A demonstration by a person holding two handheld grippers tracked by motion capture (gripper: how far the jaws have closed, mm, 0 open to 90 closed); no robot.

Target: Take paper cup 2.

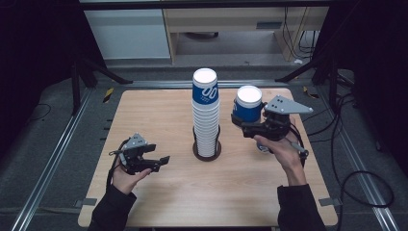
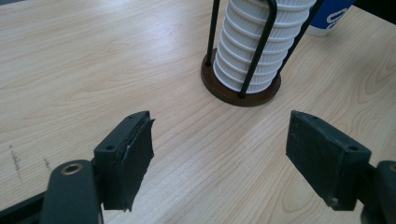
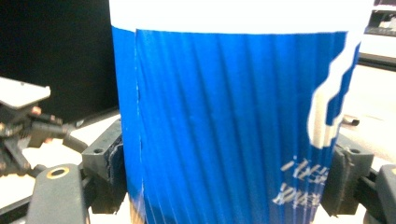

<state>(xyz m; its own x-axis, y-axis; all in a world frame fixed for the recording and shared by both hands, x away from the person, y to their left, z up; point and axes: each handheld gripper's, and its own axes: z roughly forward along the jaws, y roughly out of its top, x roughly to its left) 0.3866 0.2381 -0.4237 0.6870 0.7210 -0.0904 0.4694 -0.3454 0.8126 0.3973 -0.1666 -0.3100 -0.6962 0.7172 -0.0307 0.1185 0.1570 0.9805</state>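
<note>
Seen from above, a person's two forearms reach in over a light wooden counter point(image 1: 159, 202). Nearest, on the left, the left hand-held gripper point(image 1: 161, 161) hovers low with its jaws spread apart and nothing between them. Farther in, at the counter's middle, a tall stack of paper cups point(image 1: 206, 113) stands upright in a dark wire holder point(image 1: 207, 150). To its right, the right hand-held gripper point(image 1: 244, 124) pinches a single blue and white paper cup point(image 1: 248, 104), held upright above the counter, near the stack but not touching it.
</note>
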